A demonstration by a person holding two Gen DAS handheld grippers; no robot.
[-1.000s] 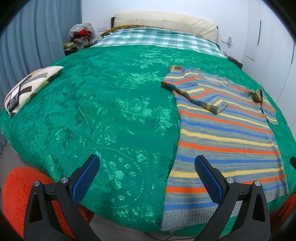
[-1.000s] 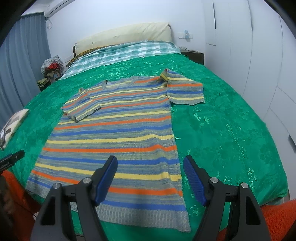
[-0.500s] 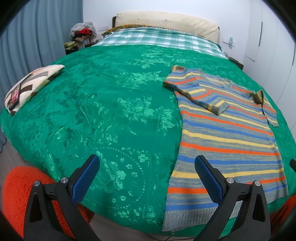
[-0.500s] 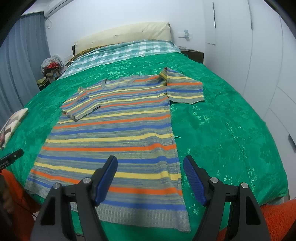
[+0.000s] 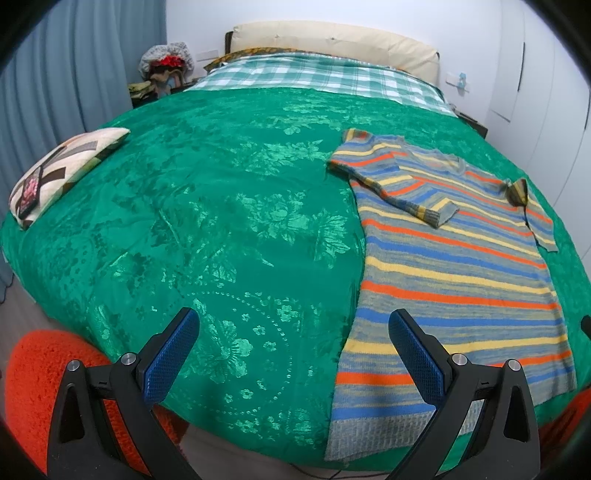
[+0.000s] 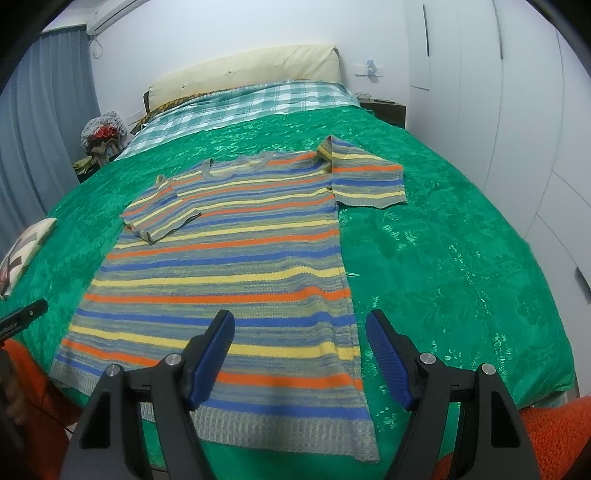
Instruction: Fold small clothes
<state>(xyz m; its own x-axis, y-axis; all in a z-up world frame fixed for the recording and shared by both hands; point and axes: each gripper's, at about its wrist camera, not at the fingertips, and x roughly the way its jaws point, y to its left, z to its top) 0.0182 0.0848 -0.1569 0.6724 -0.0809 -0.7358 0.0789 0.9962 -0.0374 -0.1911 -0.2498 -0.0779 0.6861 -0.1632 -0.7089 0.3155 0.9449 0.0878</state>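
On the bed (image 6: 461, 258), the striped top (image 6: 236, 266) lies flat; both jaws released (empty), so pinch the right sleeve (image 6: 365, 177) by its edge.

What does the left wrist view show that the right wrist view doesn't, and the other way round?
Only left wrist: the whole patterned cushion and broad bare green bedspread. Only right wrist: the air conditioner, the dark bedside cabinet and the sweater's spread right sleeve. Both: the striped sweater lying flat, one sleeve folded in, and open fingers holding nothing.
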